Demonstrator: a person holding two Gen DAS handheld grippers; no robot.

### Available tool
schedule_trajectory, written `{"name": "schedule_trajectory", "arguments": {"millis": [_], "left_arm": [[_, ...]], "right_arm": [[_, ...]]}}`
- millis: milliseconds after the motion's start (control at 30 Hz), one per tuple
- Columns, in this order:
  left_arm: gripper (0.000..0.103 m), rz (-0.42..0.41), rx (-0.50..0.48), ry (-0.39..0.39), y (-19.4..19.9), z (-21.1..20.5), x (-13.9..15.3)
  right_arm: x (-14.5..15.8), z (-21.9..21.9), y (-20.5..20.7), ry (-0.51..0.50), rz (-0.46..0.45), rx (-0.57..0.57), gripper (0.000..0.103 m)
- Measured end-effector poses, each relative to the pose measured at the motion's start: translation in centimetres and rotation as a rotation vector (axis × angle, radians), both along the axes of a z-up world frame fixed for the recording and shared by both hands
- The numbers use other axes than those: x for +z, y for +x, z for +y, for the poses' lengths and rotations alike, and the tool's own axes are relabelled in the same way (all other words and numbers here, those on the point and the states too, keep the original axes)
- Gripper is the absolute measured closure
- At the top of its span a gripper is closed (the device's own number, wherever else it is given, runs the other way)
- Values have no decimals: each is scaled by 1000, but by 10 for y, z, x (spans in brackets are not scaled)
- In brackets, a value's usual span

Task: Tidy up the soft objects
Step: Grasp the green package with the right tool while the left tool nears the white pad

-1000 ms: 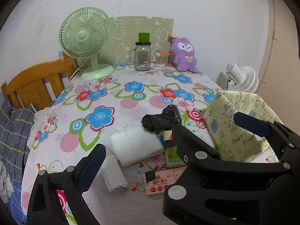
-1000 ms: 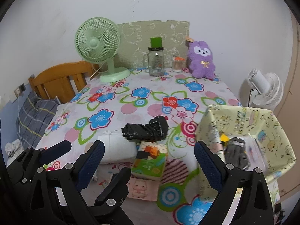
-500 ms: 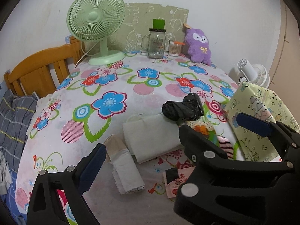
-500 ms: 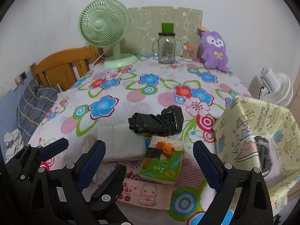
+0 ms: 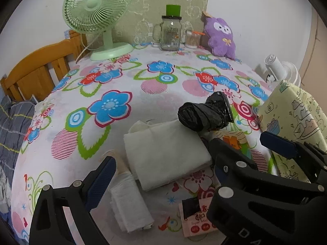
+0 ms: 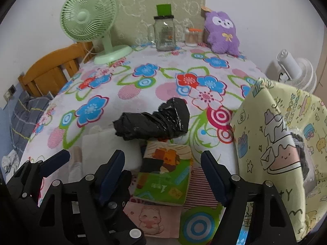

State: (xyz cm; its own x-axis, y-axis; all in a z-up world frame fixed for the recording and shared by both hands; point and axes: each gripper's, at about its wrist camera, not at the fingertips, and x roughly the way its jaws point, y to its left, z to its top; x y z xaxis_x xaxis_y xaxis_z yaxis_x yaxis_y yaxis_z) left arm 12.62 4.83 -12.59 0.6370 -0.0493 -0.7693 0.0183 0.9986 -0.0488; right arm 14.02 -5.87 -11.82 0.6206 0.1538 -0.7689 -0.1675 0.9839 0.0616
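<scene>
I am looking into a room in somebody's home, maybe a bedroom. A desk with a bright flower cloth (image 5: 114, 106) stands against a plain white wall. At the back sit a green fan (image 5: 98, 14), a glass jar (image 5: 170, 33) and a purple plush toy (image 5: 220, 35). Beside the desk I see a wooden bed frame (image 5: 34, 71) with a checked blanket (image 5: 14, 126) next to it. A white fan (image 6: 296, 71) stands off to the other side.
</scene>
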Motion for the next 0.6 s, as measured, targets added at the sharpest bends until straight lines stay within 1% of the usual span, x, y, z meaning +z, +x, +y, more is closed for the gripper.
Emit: {"name": "schedule_trajectory", "arguments": {"millis": [367,500,600], "left_arm": [[4,44,-30,12,19,-7,-15],[3,53,-37,14,23,-7,-20],[2,59,-38,17,25,-6,-23]], "right_arm": [[-15,-10,13,16,56,-71,27],[-19,-11,16,20,69,-80,28],[-23,-10,19,33,84,-74,33]]}}
